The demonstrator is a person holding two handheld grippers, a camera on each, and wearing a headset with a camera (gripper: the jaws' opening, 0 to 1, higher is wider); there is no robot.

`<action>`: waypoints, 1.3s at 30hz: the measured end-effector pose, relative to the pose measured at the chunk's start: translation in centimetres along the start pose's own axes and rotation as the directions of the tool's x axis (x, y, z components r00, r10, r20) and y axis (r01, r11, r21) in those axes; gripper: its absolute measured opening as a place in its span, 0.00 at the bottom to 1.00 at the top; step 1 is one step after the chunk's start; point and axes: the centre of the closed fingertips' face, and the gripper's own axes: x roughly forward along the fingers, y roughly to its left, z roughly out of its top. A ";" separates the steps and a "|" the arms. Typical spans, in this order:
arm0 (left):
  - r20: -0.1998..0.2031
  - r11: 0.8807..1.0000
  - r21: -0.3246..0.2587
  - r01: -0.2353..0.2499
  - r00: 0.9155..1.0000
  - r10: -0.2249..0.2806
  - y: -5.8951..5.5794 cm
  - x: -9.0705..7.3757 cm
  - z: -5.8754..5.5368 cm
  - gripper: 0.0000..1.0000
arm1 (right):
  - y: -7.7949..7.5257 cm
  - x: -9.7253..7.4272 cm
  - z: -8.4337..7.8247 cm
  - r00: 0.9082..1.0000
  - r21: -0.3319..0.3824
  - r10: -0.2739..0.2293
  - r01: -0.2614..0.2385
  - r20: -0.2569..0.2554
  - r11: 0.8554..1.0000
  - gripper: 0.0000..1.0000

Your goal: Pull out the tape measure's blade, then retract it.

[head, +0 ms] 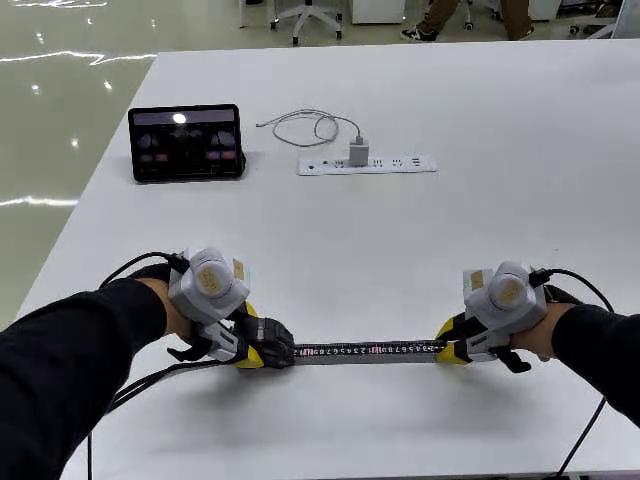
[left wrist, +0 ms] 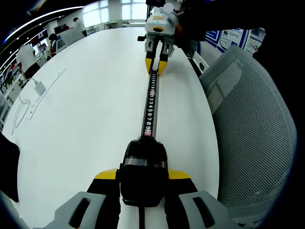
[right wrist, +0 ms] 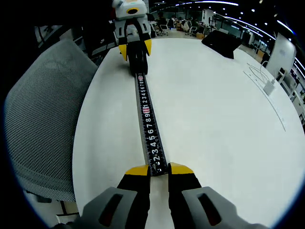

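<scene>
A black tape measure case (head: 270, 342) sits near the table's front edge, clamped in my left gripper (head: 250, 345); in the left gripper view the case (left wrist: 144, 169) lies between the yellow-tipped jaws of the left gripper (left wrist: 143, 174). Its dark numbered blade (head: 368, 350) runs flat along the table to my right gripper (head: 447, 349), which is shut on the blade's end. In the right gripper view the blade (right wrist: 147, 121) stretches from my right gripper (right wrist: 156, 169) to the case (right wrist: 137, 58). The right gripper (left wrist: 156, 67) shows at the far end in the left gripper view.
A dark tablet (head: 186, 142) stands at the back left of the white table (head: 420, 220). A white power strip (head: 367, 164) with a charger and a looped cable (head: 312, 124) lies behind the middle. A grey mesh chair (left wrist: 252, 124) is beside the table.
</scene>
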 end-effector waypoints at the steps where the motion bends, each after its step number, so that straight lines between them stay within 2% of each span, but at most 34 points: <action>1: 0.000 1.000 0.000 0.000 1.000 0.000 0.0 0.0 0.0 0.31 | 0.0 0.0 0.0 1.000 -0.001 -0.001 0.001 -0.002 1.000 0.08; 39: 0.001 1.000 -0.001 -0.007 1.000 0.007 0.0 0.0 0.0 0.31 | -0.2 -0.9 -1.4 1.000 0.014 -0.014 0.015 -0.007 1.000 0.08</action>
